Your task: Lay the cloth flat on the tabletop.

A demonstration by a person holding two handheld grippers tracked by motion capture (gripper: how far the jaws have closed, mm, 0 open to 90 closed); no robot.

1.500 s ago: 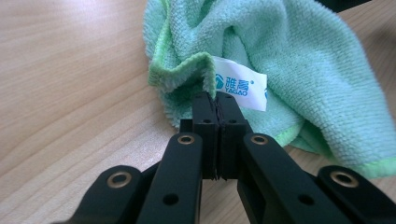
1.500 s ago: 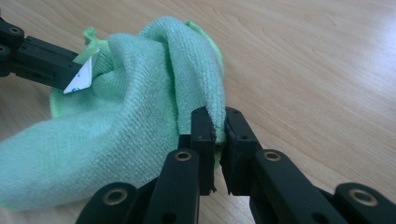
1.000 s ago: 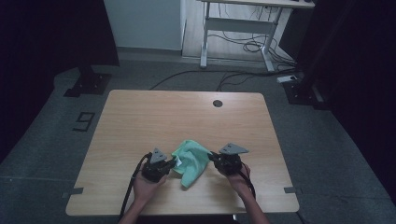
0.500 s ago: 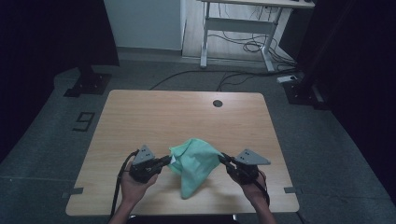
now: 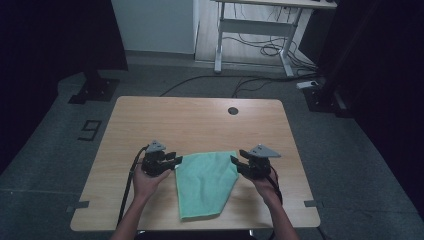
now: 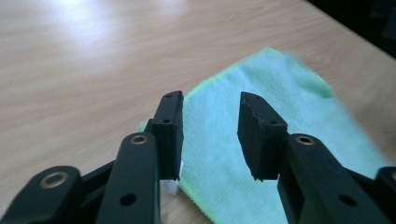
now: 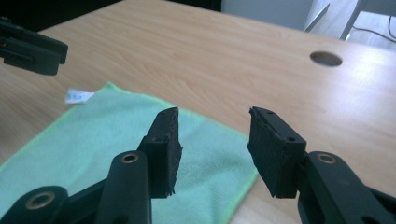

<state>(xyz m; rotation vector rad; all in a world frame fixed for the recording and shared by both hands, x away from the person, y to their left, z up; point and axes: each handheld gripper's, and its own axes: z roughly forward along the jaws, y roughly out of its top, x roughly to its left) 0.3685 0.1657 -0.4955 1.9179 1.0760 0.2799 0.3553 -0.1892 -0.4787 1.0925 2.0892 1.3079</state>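
Observation:
A light green cloth (image 5: 206, 181) lies spread flat on the wooden table (image 5: 200, 120), near the front edge. My left gripper (image 5: 176, 160) hovers at the cloth's far left corner, open, with nothing between its jaws. In the left gripper view the cloth (image 6: 261, 121) lies under the open left gripper (image 6: 210, 133), and a small white tag (image 6: 170, 186) shows at the corner. My right gripper (image 5: 234, 162) stands open at the cloth's far right corner. In the right gripper view the cloth (image 7: 102, 144) spreads below the open right gripper (image 7: 212, 144).
A round cable hole (image 5: 233, 110) sits near the table's far edge. A desk frame (image 5: 255, 30) with loose cables stands on the floor beyond the table. Strips of tape (image 5: 80, 205) mark the table's front corners. The left gripper's jaw tips (image 7: 32, 46) show in the right gripper view.
The cloth was bunched and lifted between the shut grippers. It now lies spread flat on the table, and both grippers have opened and let go of its corners.

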